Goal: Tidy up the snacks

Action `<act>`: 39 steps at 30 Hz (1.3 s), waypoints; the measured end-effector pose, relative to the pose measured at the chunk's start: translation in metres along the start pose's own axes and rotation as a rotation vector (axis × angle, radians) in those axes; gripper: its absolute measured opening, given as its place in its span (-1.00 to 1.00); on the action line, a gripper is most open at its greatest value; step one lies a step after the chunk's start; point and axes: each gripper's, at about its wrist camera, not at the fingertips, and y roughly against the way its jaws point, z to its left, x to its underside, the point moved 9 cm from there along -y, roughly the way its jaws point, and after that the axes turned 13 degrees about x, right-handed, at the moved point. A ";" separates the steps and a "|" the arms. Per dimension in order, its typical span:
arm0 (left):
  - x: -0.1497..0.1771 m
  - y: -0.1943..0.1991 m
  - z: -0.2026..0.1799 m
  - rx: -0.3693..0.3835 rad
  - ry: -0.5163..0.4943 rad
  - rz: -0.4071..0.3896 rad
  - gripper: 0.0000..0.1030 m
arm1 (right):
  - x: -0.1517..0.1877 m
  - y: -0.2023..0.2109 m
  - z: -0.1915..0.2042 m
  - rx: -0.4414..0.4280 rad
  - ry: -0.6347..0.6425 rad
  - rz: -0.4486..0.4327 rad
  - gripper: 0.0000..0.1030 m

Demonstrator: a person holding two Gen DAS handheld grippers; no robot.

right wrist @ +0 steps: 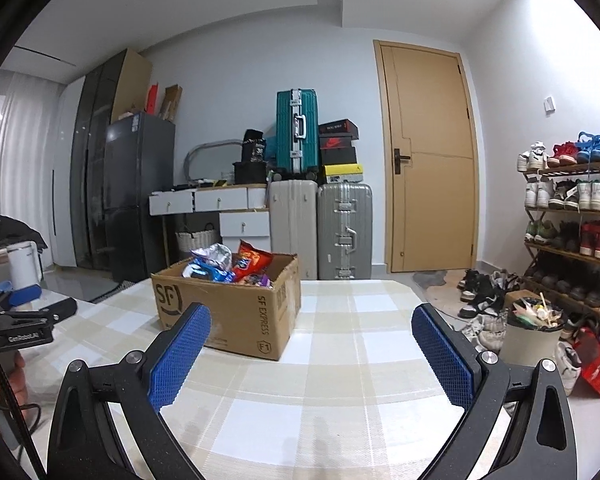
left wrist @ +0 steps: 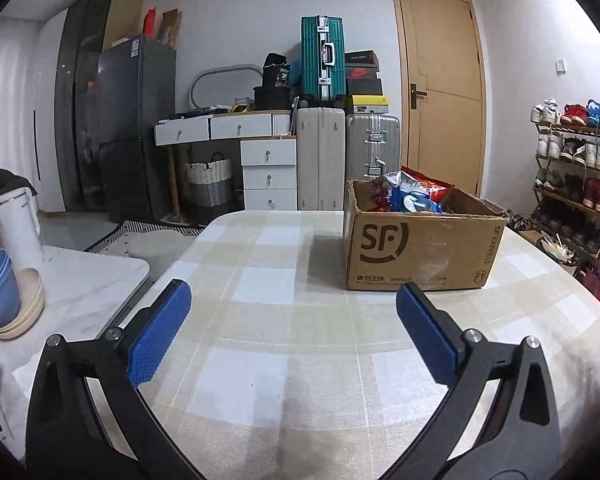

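I see crinkly snack bags [right wrist: 228,266] heaped inside the brown cardboard shipping box [left wrist: 420,252], which sits toward the far edge of the checked-cloth table [left wrist: 284,360]; none lie loose on the cloth, which fits either sorted or waiting to be unpacked. The box's long axis runs roughly across the table. Left gripper [left wrist: 294,332] and right gripper [right wrist: 312,350] both hang spread wide and hold nothing.

The cardboard box [right wrist: 228,312] walls hide most snack packets' [right wrist: 236,266] lower parts.
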 end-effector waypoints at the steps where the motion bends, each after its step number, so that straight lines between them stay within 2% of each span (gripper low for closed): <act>1: 0.000 0.000 0.001 -0.010 0.002 -0.004 0.99 | -0.002 0.001 -0.002 0.025 -0.007 0.007 0.99; 6: -0.003 0.001 0.003 -0.027 0.012 -0.035 0.99 | -0.005 -0.003 -0.008 0.098 -0.013 0.005 0.99; 15: -0.006 0.011 -0.003 -0.024 0.011 -0.033 0.99 | -0.008 0.002 -0.007 0.087 -0.011 -0.032 0.99; 19: -0.006 0.010 -0.004 -0.022 0.010 -0.032 0.99 | -0.006 0.003 -0.008 0.102 -0.007 -0.020 0.99; 39: -0.002 0.008 -0.004 -0.021 0.011 -0.028 0.99 | -0.009 0.011 0.000 0.005 -0.022 -0.035 0.99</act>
